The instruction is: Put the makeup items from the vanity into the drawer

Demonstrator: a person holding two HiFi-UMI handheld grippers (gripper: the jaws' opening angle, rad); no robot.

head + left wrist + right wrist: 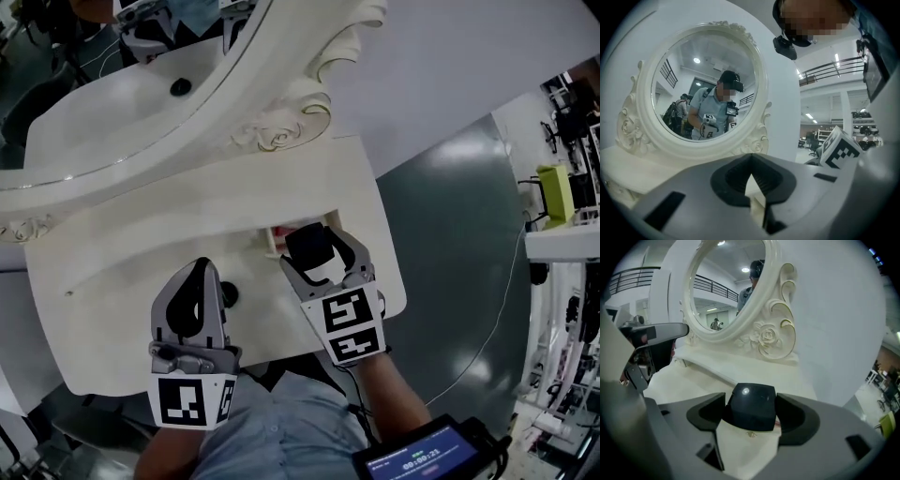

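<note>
My right gripper [319, 251] is shut on a black glossy makeup item [312, 246] and holds it just above the white vanity top [112, 281], right of the middle. In the right gripper view the black item [752, 405] fills the space between the jaws of that gripper [752, 416]. Just beyond it is a small open drawer [277, 234] with something pink inside. My left gripper [200, 272] hovers over the front of the vanity, shut and holding nothing [750, 174]. A small black round item [229, 294] lies beside it.
The oval carved mirror [141, 103] rises at the back of the vanity. The vanity's right edge [398, 298] drops to a grey-green floor [450, 244]. A white bench with a yellow-green object [559, 190] stands at the far right. A screen [422, 461] hangs at my waist.
</note>
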